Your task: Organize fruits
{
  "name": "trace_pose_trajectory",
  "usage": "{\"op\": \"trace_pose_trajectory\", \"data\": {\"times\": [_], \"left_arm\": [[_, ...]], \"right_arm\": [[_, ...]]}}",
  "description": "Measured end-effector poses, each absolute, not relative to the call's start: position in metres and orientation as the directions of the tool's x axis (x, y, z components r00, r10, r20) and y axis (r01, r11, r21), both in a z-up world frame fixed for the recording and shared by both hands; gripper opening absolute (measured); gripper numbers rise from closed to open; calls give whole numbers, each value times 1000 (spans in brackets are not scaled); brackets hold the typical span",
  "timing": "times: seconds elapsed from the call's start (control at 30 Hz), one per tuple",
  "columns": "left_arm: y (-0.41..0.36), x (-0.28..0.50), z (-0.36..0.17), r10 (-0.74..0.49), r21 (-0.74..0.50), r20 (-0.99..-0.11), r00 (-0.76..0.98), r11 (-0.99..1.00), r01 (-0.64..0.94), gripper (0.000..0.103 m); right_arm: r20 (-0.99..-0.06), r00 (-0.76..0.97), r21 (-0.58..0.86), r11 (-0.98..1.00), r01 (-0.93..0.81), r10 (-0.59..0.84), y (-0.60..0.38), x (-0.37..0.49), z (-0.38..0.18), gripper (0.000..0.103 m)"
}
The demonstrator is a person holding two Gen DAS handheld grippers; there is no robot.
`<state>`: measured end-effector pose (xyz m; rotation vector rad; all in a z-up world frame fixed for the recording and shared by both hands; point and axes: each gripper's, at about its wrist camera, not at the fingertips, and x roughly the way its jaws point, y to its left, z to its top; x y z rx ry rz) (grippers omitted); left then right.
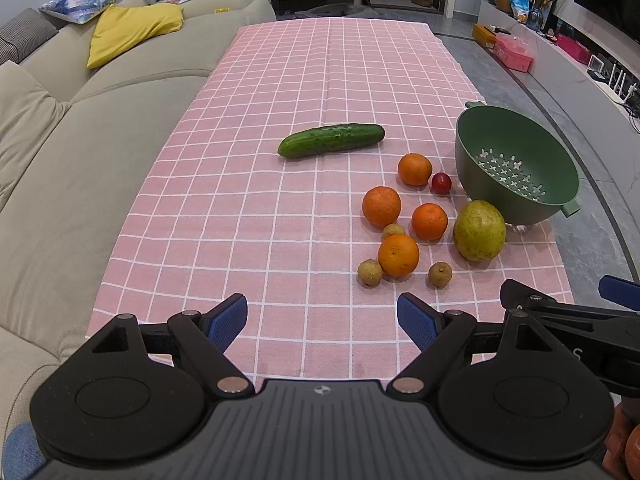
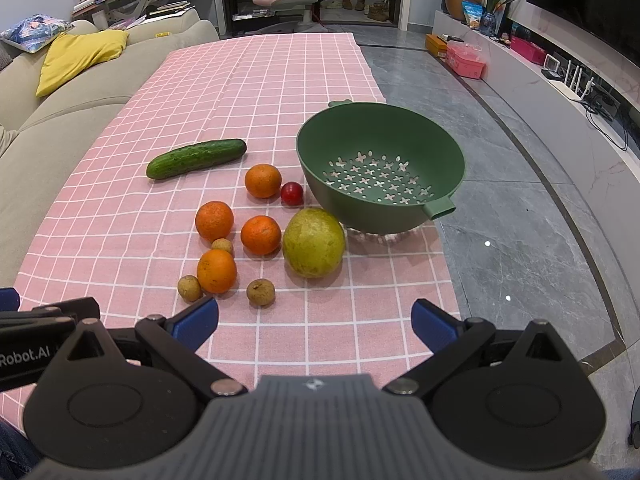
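A cluster of fruit lies on the pink checked tablecloth (image 2: 120, 240): four oranges (image 2: 217, 271), a large yellow-green pear (image 2: 313, 242), a small red plum (image 2: 291, 193) and three small brown round fruits, possibly longans (image 2: 261, 291). The pear sits just beside the green colander (image 2: 380, 160), which holds nothing. A cucumber (image 2: 196, 158) lies apart, farther back toward the beige sofa (image 1: 80, 160). The left gripper (image 1: 322, 318) and right gripper (image 2: 315, 322) hover at the table's near edge, both spread wide with nothing between their blue fingers.
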<state>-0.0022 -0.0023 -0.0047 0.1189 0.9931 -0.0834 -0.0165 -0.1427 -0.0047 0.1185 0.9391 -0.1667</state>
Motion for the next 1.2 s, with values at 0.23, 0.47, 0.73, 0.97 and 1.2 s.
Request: {"op": "trace_pose_trajectory", "data": {"times": [0.23,0.47,0.73,0.97,1.2], "left_arm": [[-4,-3,-6,-16,61,-840,543,990,124,99],[-4,-3,-6,-17,60,-840,543,990,124,99],[-6,-4,-8,-20,55,-841,541,991,123,99],[-6,-5,-9,-23,52,-841,540,991,123,99],[-4,-2,-11,-35,40,-847,531,991,128,99]], "right_arm": [[-810,579,28,981,193,-91,-143,-17,-5,99],[-810,579,28,981,193,-91,-143,-17,-5,99],[-811,578,28,981,193,-91,-143,-17,-5,99],[-811,578,27,981,193,-91,-143,-16,-5,99],[-813,575,27,980,199,-95,-146,-19,-7,99]]}}
